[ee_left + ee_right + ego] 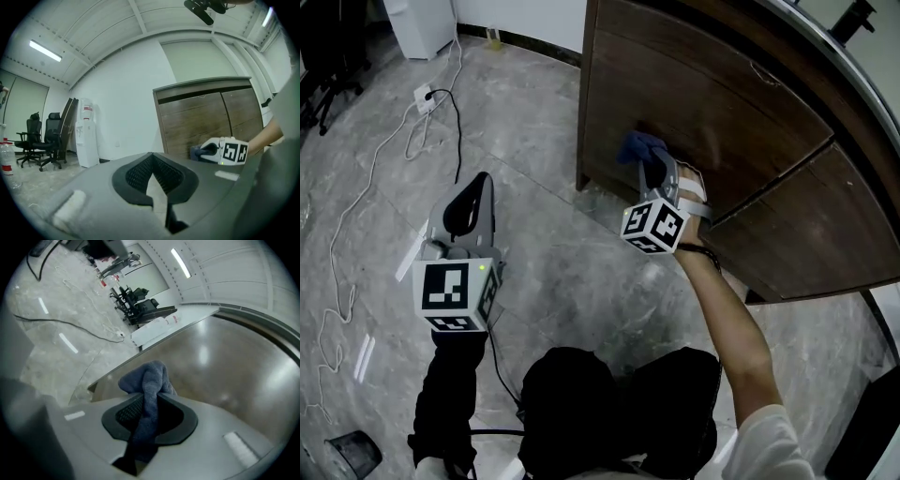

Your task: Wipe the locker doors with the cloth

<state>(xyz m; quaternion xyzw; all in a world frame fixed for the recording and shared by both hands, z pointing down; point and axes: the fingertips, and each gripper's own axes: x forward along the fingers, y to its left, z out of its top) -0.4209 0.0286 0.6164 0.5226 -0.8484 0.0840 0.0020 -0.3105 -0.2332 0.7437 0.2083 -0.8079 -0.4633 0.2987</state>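
Note:
The brown wooden locker stands ahead on the right, with a second door beside the first. My right gripper is shut on a blue cloth, which is pressed against the lower left part of the door. In the right gripper view the cloth runs down between the jaws and bunches up in front of them against the door. My left gripper hangs over the floor to the left, away from the locker. Its jaws meet at the tip with nothing in them.
A white power strip with cables lies on the grey marble floor at the back left. A black bin sits at the near left. A white water dispenser and office chairs stand by the far wall.

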